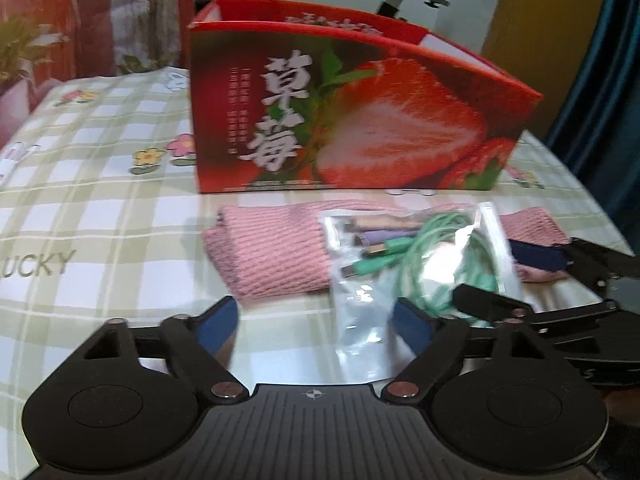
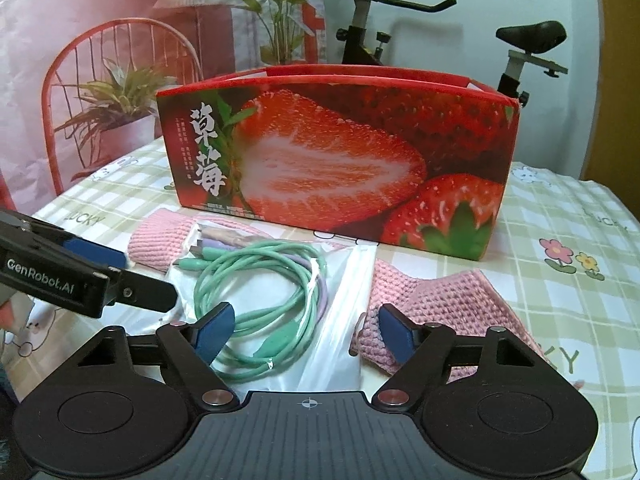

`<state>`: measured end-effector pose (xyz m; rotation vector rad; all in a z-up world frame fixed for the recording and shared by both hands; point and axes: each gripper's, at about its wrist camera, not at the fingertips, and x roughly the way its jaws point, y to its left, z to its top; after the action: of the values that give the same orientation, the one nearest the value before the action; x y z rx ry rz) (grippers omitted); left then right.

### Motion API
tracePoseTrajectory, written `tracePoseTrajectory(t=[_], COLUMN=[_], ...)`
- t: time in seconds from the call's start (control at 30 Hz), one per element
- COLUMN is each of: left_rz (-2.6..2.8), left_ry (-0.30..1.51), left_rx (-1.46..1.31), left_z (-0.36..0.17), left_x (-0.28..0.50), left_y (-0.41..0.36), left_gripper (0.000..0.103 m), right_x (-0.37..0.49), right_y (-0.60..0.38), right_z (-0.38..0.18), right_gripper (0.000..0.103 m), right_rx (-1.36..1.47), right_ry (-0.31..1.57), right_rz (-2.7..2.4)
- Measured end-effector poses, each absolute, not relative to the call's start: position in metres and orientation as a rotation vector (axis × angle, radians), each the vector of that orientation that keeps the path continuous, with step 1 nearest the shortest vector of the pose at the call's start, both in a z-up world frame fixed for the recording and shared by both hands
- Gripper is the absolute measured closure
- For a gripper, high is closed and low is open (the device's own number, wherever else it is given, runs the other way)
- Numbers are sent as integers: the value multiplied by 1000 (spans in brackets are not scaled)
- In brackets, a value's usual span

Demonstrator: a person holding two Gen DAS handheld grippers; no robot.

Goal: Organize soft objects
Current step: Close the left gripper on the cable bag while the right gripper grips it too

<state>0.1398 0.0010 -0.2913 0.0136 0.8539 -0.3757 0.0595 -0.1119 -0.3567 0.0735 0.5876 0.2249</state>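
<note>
Right wrist: one box; one scarf

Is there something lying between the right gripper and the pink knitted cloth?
Yes. A clear plastic bag holding coiled green and purple cables lies on the pink knitted cloth, covering its middle before the right gripper; the cloth's right end is bare.

Pink knit cloth partly under bag
</note>
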Motion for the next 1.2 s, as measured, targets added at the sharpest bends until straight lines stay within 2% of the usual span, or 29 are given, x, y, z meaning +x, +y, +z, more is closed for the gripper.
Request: tracePoseTrajectory(t=[0.27,0.4,0.73,0.8,0.9,1.13,1.17,1.2], left_rz=[-475,-511,-533,-538,-546,-561,-562,-561], left_ry=[889,896,893,891,887,884,882,883], left_rx=[-48,-68,-111,-116,-113,-136,-143,-148], left_z=[-289,-292,-297,-297,-298,-299,-300,-300], left_x=[151,149,149,148,144,144,144,144], left_y=[-9,-13,-11,-10,-8,-7,-6,-5], left_gripper=[34,34,35,37,47,49,49,49], right_x=[57,56,48,47,47,57,58,59], right_y=[-128,-129,-129,-128,-130,-136,-136,-135], right_z=[-349,-347,-335,-337,-342,-351,-351,-351], right_gripper=[43,49,52,52,52,54,57,65], right_rx=[181,187,191,197,225,308,307,306], right_ry=[604,619,631,668,707,732,732,733], right_rz=[215,220,235,241,241,237,236,241])
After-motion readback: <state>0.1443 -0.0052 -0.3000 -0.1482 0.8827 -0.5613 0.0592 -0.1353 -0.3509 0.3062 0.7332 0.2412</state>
